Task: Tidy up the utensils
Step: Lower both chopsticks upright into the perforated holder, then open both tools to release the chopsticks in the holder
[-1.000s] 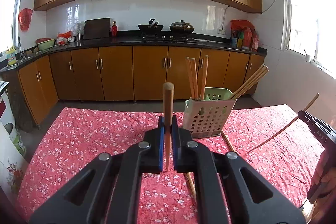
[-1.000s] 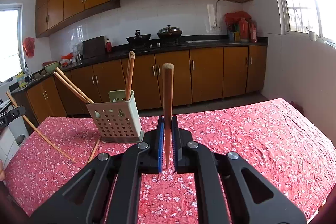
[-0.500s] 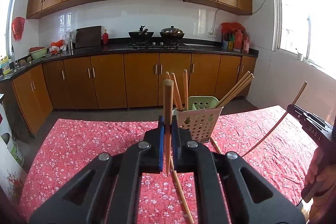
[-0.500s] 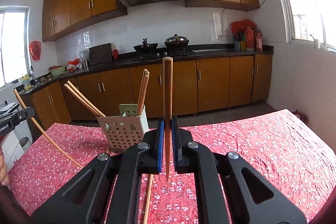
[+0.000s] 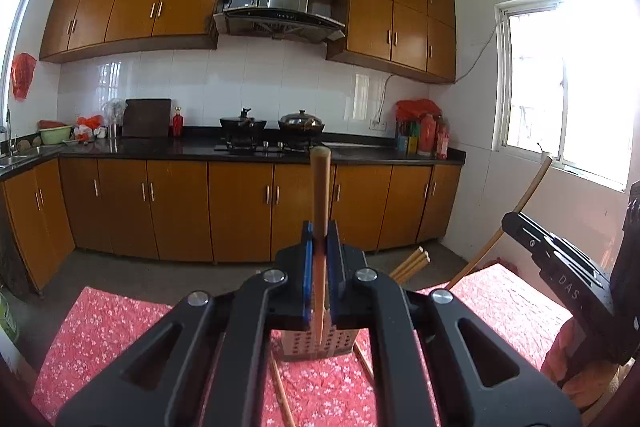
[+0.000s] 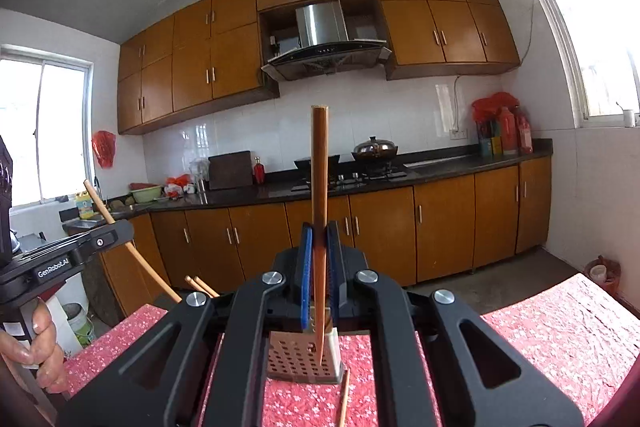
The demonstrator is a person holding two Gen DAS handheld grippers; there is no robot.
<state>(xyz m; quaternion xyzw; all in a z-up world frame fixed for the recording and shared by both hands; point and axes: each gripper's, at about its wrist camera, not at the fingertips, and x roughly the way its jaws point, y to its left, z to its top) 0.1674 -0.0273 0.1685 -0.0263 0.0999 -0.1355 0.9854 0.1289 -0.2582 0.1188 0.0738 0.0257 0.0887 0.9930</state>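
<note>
My left gripper (image 5: 319, 247) is shut on a wooden chopstick (image 5: 320, 195) that stands upright between the blue pads, its tip over the perforated utensil holder (image 5: 318, 345). My right gripper (image 6: 319, 247) is shut on another upright chopstick (image 6: 319, 179), its tip in front of the same holder (image 6: 296, 359). The holder is mostly hidden behind the gripper bodies. Chopstick ends stick out of it to one side (image 5: 412, 261) (image 6: 198, 285). Each gripper shows in the other's view: the right one (image 5: 560, 263) and the left one (image 6: 60, 259), each with its slanted chopstick.
The table has a red floral cloth (image 5: 104, 331). Loose chopsticks lie on it near the holder (image 5: 280, 391) (image 6: 344, 399). A hand (image 6: 40, 347) grips the left tool. Kitchen cabinets (image 5: 240, 211) and a stove counter lie beyond the table.
Both grippers have moved in close over the holder and tilted up, so it has dropped low behind the gripper bodies. Both still hold their chopsticks.
</note>
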